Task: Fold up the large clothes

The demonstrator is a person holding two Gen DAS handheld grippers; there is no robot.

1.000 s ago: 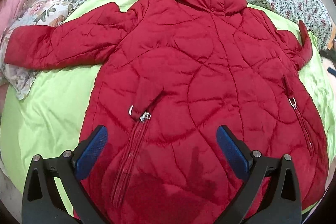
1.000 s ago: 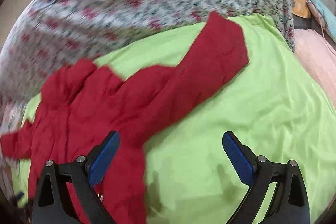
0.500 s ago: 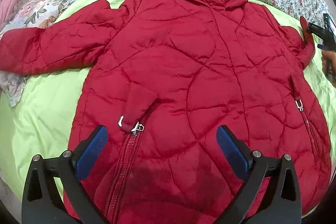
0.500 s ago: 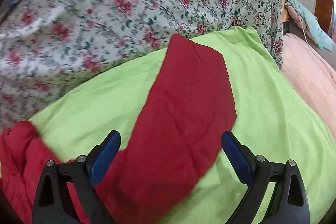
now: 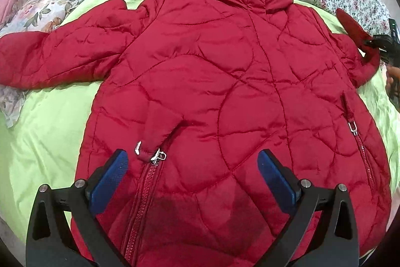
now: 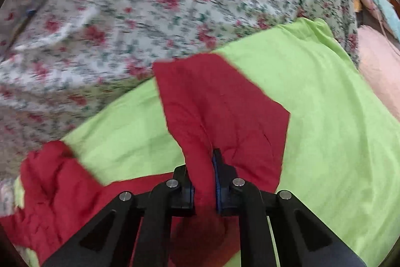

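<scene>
The left wrist view shows the whole red quilted jacket point(image 5: 212, 81) spread back-up on the lime-green sheet point(image 5: 47, 131) of the bed, its left sleeve point(image 5: 57, 54) stretched out flat. The left claw point(image 5: 192, 177) hovers released above the hem. Only the right wrist view shows the right claw point(image 6: 203, 182) clenched on the right sleeve point(image 6: 225, 111). Half a second ago its jaws stood wide around that sleeve; they have just closed, pinching a fold.

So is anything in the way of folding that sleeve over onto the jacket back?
Nothing visible. The right gripper is shut on the sleeve, and the red jacket lies flat and bare on the green sheet.
</scene>
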